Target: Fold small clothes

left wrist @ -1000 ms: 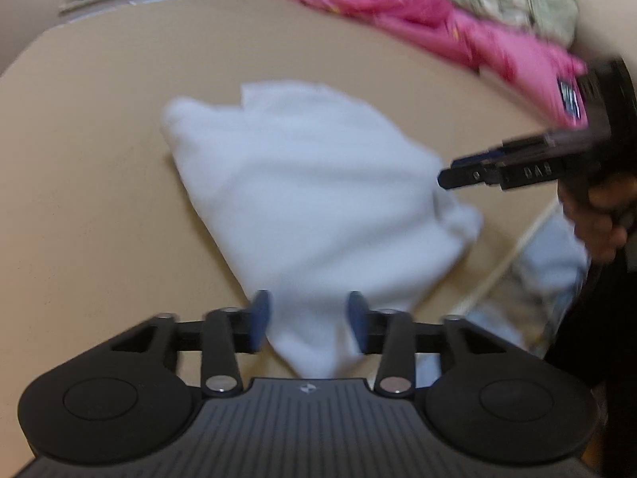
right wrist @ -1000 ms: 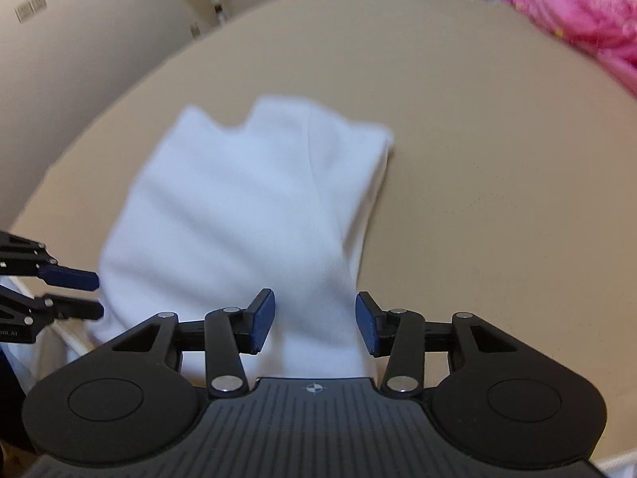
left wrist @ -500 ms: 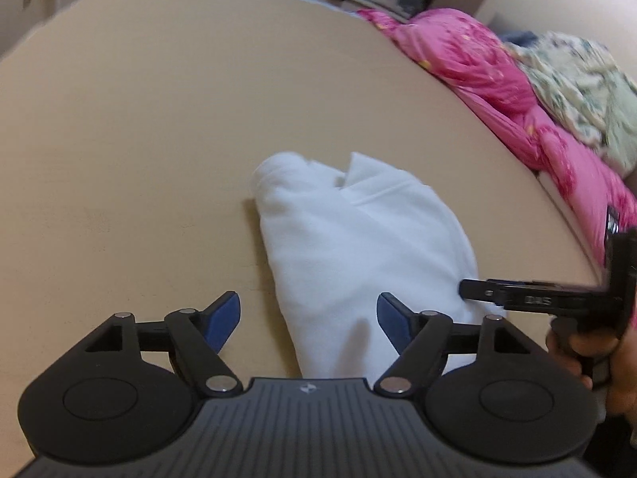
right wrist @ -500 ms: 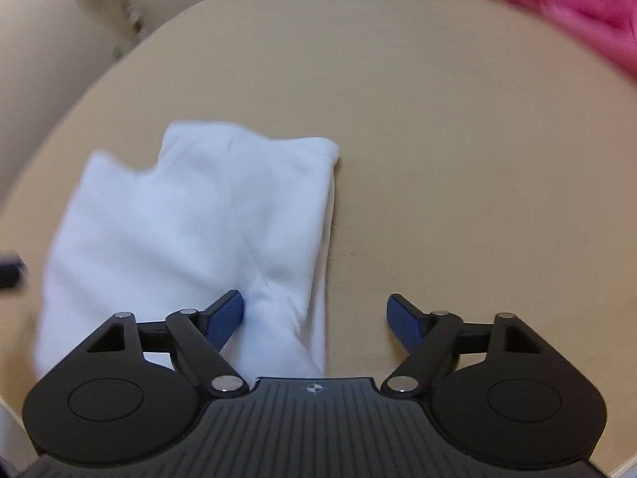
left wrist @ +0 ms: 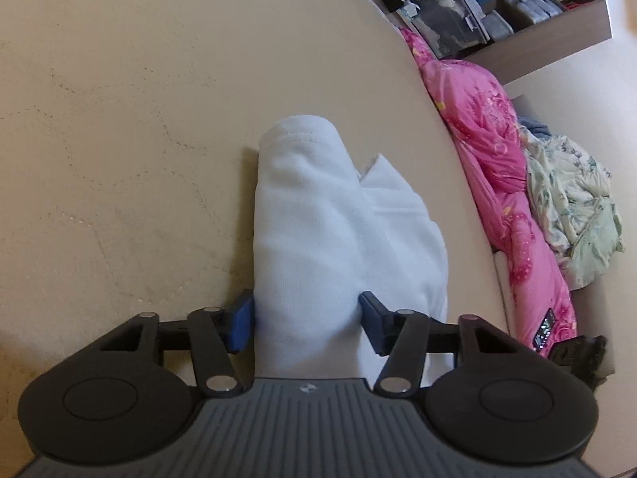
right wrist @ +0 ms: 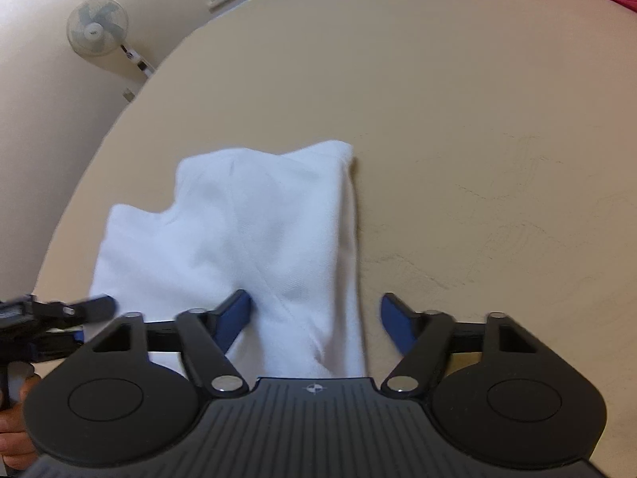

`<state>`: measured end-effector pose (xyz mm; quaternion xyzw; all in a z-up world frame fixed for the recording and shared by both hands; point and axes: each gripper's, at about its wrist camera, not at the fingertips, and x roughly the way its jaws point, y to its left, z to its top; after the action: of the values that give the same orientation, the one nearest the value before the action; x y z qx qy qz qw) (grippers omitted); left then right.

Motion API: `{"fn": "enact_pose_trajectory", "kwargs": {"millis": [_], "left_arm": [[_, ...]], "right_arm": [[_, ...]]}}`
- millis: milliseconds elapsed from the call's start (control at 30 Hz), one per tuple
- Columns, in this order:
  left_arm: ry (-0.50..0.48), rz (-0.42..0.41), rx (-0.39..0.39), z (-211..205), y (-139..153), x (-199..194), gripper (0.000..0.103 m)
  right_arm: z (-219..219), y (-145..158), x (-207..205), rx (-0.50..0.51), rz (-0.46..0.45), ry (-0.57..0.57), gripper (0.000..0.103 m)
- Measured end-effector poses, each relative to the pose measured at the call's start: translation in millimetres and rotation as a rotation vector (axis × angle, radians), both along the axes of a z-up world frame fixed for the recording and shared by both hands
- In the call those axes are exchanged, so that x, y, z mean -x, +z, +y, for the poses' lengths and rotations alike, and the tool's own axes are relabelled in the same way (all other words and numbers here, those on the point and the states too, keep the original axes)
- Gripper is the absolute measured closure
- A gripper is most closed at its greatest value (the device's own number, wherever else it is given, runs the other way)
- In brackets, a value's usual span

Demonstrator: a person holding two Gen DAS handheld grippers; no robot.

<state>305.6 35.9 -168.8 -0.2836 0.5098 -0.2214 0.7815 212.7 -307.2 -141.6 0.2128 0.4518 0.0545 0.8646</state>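
Observation:
A white garment [left wrist: 318, 239] lies folded into a long thick strip on the beige surface [left wrist: 119, 119]. My left gripper [left wrist: 306, 324] straddles its near end. The jaws are closing, and both blue pads touch the sides of the bulging fold. In the right wrist view the same garment [right wrist: 258, 231] lies spread wider. My right gripper [right wrist: 314, 318] is over its right-hand edge. Its jaws are closing too: the left pad [right wrist: 233, 314] rests on the cloth, while the right pad [right wrist: 394, 326] hangs over bare surface, away from the hem.
A pink quilt [left wrist: 497, 167] and a pale flowered cloth [left wrist: 573, 207] are heaped along the right edge. Shelves with clutter [left wrist: 497, 8] stand beyond. A fan [right wrist: 97, 26] hangs on the far wall. A person's hand [right wrist: 16, 430] holds the left gripper.
Both grippers opened wide, came lower and closer to the garment, then narrowed again. The left one rolled and now has the fold between its pads. The garment lies still, no longer blurred.

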Motion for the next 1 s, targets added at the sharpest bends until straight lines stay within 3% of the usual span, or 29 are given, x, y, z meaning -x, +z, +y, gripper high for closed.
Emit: {"fn": "enact_pose_trajectory", "kwargs": {"millis": [33, 100, 167, 333, 433, 500, 567, 633, 700, 733, 800, 867, 933, 1000], "left_arm": [[-0.004, -0.011, -0.014, -1.5, 1.2, 0.3, 0.05], [-0.01, -0.029, -0.024, -5.0, 5.4, 0.6, 0.063], [-0.027, -0.069, -0.033, -7.3, 17.0, 1.4, 0.069], [-0.038, -0.312, -0.093, -2.5, 79.0, 7.3, 0.07], [-0.026, -0.386, -0.123, 12.2, 96.5, 9.6, 0.067], [0.001, -0.359, -0.123, 25.0, 93.6, 4.8, 0.064], [0.041, -0.302, -0.147, 36.6, 83.4, -0.9, 0.055], [0.106, -0.261, -0.228, 45.7, 73.6, -4.1, 0.055], [0.156, -0.241, -0.31, 51.7, 72.5, -1.9, 0.055], [0.159, -0.25, -0.31, 54.3, 76.8, 2.1, 0.055], [0.116, -0.297, -0.268, 61.0, 89.4, 15.0, 0.055], [0.031, -0.345, -0.258, 53.4, 97.5, 27.7, 0.055], [-0.074, -0.366, -0.305, 38.3, 96.4, 36.5, 0.055], [-0.171, -0.324, -0.417, 20.1, 81.6, 37.9, 0.055]], "right_arm": [[1.3, 0.3, -0.5, -0.027, -0.01, 0.01, 0.059], [4.0, 5.5, 1.3, -0.035, -0.025, 0.01, 0.064], [6.4, 8.5, 1.8, -0.037, -0.051, 0.007, 0.079], [10.6, 32.1, 7.3, -0.079, -0.234, -0.008, 0.087], [25.6, 49.6, 8.2, -0.076, -0.377, 0.039, 0.087], [37.0, 52.8, 5.5, -0.06, -0.419, 0.077, 0.086], [47.3, 48.4, -0.8, -0.039, -0.406, 0.119, 0.085], [54.4, 36.8, -13.1, -0.016, -0.343, 0.15, 0.083], [65.0, 19.6, -31.2, 0.062, -0.247, 0.137, 0.071], [64.9, 12.0, -36.2, 0.103, -0.205, 0.115, 0.051], [63.6, 11.7, -37.8, 0.149, -0.179, 0.065, 0.048], [69.9, 29.9, -27.5, 0.181, -0.26, 0.064, 0.05], [77.5, 41.8, -17.3, 0.208, -0.335, 0.098, 0.05], [75.0, 45.2, -11.3, 0.139, -0.345, 0.122, 0.05]]}}
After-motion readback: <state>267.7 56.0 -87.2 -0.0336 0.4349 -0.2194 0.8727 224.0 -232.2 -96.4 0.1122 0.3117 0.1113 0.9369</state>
